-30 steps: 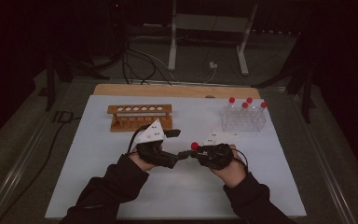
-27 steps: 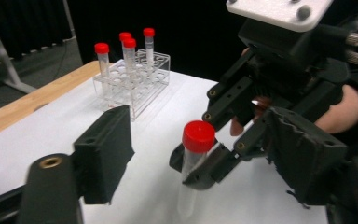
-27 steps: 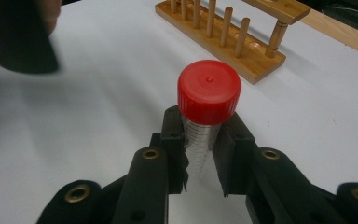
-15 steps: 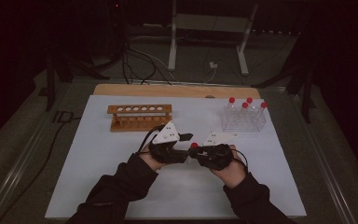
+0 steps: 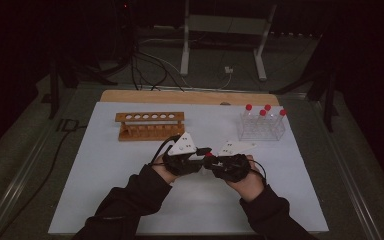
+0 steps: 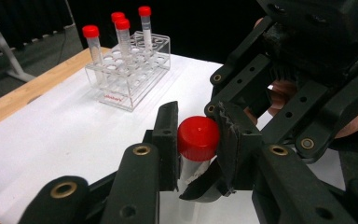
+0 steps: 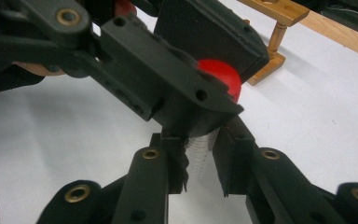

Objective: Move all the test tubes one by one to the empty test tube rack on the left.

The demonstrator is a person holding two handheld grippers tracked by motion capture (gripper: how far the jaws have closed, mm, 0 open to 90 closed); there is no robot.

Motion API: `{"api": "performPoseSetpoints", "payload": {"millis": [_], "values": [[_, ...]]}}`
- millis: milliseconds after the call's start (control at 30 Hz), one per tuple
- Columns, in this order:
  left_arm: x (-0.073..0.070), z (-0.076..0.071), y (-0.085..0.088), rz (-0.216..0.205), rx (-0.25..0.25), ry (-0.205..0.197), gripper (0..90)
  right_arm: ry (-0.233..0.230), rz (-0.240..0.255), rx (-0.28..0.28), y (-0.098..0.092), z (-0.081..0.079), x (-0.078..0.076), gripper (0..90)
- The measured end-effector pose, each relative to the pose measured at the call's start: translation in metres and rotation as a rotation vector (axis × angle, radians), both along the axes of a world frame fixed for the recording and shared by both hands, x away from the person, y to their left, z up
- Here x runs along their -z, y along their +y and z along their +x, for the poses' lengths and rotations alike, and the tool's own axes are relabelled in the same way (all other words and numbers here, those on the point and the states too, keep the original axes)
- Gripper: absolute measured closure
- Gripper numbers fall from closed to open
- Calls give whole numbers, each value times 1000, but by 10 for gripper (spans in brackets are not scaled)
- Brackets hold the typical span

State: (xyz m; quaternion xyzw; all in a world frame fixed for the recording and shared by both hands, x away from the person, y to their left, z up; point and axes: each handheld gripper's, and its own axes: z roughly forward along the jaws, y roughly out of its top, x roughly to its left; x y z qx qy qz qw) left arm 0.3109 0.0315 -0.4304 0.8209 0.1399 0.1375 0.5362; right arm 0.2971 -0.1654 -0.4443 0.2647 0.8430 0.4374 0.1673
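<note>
Five clear plastic tubes with red screw caps are in sight: four stand upright in the one clear acrylic rack [image 5: 261, 129] at the right of the table [image 5: 105, 170], and one red-capped tube [image 6: 198, 138] is held between the two black claws, the left claw [image 5: 203, 152] and the right claw [image 5: 215, 161]. There is one wooden tube rack [image 5: 150, 125], with six round holes in its top bar. One white sheet covers the table, and two hands hold the claws.

Left tool [image 5: 204, 152] just closed, right tool [image 5: 215, 161] clamped
</note>
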Motion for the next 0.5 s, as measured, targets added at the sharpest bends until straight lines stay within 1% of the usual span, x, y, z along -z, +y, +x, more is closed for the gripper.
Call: {"api": "performPoseSetpoints", "payload": {"millis": [67,233,267,300,333,367,400,433,467,500], "values": [[0,0,0,0,-1,1,717,1,2,0,0,0,0,746],[-2,-1,0,11,-2,-13,719,1,18,-7,-1,1,0,739],[-3,-1,0,9,-3,-12,720,-2,31,-16,-2,1,0,705],[-4,-1,1,5,-6,-10,720,-2,31,-16,-2,1,0,705],[-5,0,2,1,-9,-11,720,-3,39,-22,-2,1,0,624],[-6,0,4,-2,-18,-17,720,-8,43,-20,-2,0,0,618],[-7,1,5,-9,-21,-12,720,-6,42,-22,-2,0,1,585],[-8,2,7,-10,-21,-16,720,-5,42,-20,-2,0,1,552],[-9,2,8,-13,-27,-19,720,-5,42,-20,-2,0,1,552],[-10,3,10,-11,-31,-23,720,-3,53,-15,-3,0,2,516]]}}
